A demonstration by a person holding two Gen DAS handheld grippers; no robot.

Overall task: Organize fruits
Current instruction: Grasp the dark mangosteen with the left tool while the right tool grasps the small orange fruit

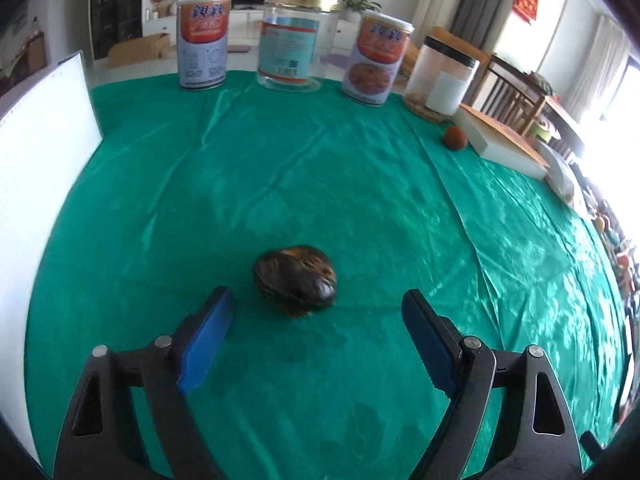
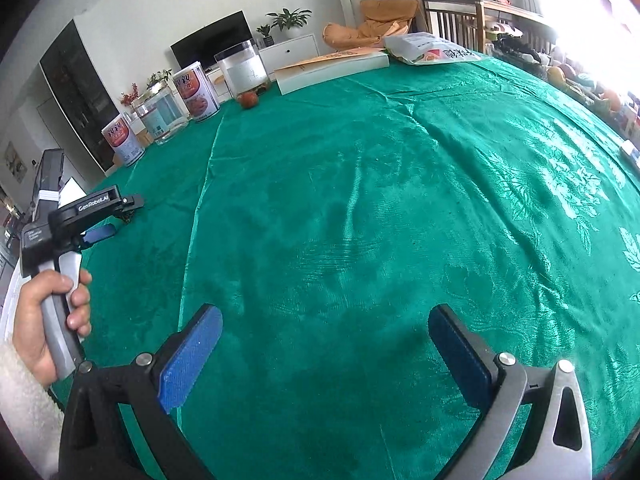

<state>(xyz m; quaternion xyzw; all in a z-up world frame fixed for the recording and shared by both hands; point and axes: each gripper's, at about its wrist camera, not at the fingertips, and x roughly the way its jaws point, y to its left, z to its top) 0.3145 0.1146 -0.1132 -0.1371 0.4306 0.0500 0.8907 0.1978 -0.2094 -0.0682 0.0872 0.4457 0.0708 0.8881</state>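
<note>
A dark brown, rounded fruit (image 1: 295,278) lies on the green tablecloth (image 1: 320,184), just ahead of my left gripper (image 1: 320,304). The left gripper is open and empty, its blue pads either side and slightly short of the fruit. A small reddish-orange fruit (image 1: 455,138) lies at the far right beside a white box; it also shows in the right wrist view (image 2: 249,99). My right gripper (image 2: 324,316) is open and empty over bare cloth. The left gripper's body (image 2: 80,216) shows at the left of the right wrist view, held by a hand.
Two labelled cans (image 1: 204,42) (image 1: 376,58), a clear glass jar (image 1: 296,40) and a frosted container (image 1: 444,76) stand along the far edge. A white box (image 1: 504,140) and a snack bag (image 2: 432,50) lie at the right. A white board (image 1: 44,152) stands at the left.
</note>
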